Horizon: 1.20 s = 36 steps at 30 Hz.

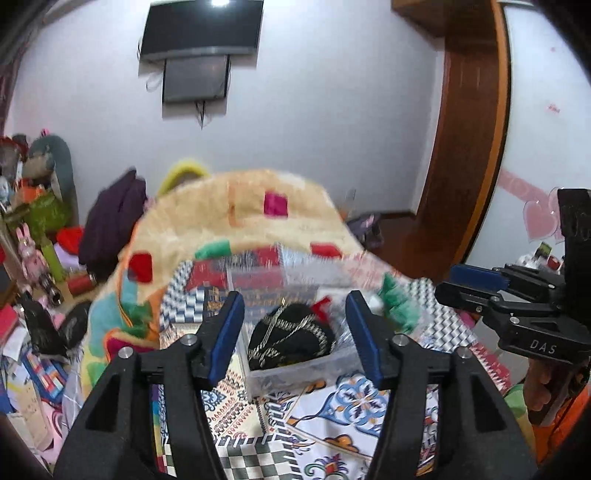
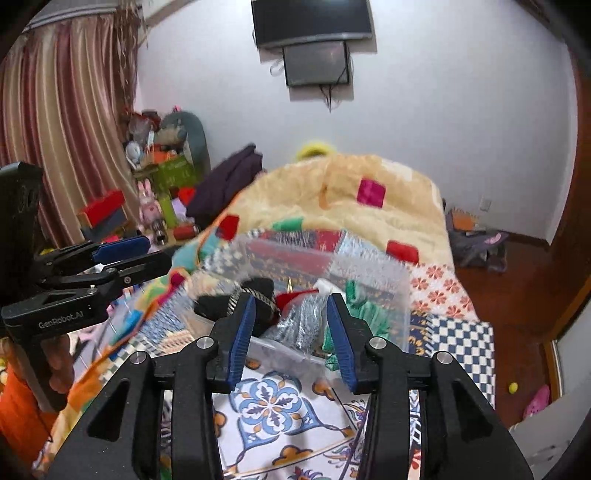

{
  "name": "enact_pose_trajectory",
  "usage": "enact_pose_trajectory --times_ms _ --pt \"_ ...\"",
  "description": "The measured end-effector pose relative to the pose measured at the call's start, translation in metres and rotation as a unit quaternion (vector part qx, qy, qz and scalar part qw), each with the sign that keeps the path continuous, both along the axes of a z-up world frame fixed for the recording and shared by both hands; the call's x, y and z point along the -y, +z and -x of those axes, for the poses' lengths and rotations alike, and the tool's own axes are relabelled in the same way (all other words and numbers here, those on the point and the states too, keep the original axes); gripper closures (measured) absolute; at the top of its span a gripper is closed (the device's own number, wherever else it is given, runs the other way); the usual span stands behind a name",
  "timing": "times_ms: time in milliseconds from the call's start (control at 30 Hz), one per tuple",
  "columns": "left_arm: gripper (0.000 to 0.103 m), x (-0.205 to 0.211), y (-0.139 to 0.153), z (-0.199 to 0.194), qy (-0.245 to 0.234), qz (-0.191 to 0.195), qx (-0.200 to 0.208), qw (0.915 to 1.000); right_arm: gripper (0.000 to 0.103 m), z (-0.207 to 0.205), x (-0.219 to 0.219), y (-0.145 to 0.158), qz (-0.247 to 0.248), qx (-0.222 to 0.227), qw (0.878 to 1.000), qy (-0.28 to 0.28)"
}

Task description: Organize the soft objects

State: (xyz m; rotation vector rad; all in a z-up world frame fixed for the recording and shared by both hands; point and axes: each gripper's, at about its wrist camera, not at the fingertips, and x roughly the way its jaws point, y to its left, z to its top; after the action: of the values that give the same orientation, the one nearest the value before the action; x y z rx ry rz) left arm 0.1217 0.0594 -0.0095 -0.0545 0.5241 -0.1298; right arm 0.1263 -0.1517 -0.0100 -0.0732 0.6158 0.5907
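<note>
Hovering above the bed, the left gripper (image 1: 293,332) points forward and slightly down, its blue-padded jaws spread wide with nothing between them. Directly ahead and below sits the clear plastic box (image 1: 295,369), resting on the patterned bedspread (image 1: 354,402). Inside the box lies a black knitted item (image 1: 291,341) with pale trim, beside a red piece (image 1: 319,306) and a green soft piece (image 1: 397,302) near the right wall.

The right gripper (image 2: 291,332) takes a similar forward-and-down pose over the near right part of the same box, jaws also parted wide and empty. Between its pads a crinkled silvery bag (image 2: 299,321) shows inside the box, with the green piece to the right. Each gripper appears side-on in the other's view: the right one (image 1: 476,282) at the right edge, held by a hand (image 1: 546,384); the left one (image 2: 125,254) at the left edge, gripped by a hand (image 2: 59,365).

Beyond the box, a cream plush blanket (image 2: 332,199) with coloured squares is heaped across the bed. Farther out, a dark screen (image 2: 312,20) is mounted on the white wall, and striped curtains (image 2: 59,122) hang on the left
</note>
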Motion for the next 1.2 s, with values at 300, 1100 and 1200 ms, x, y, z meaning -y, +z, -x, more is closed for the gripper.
enact_pose_trajectory --times_ms 300,1100,1200 --pt "0.022 0.017 0.034 0.052 0.003 -0.004 0.083 0.9965 0.035 0.043 0.020 0.036 -0.041 0.073 0.996 -0.014" --pt "0.001 0.022 0.026 0.070 0.018 -0.012 0.110 0.9937 0.001 0.067 0.026 0.032 -0.045 0.127 0.990 -0.045" --pt "0.001 0.023 0.026 0.070 0.019 -0.015 0.112 0.9935 0.001 0.069 0.026 0.032 -0.046 0.126 0.990 -0.044"
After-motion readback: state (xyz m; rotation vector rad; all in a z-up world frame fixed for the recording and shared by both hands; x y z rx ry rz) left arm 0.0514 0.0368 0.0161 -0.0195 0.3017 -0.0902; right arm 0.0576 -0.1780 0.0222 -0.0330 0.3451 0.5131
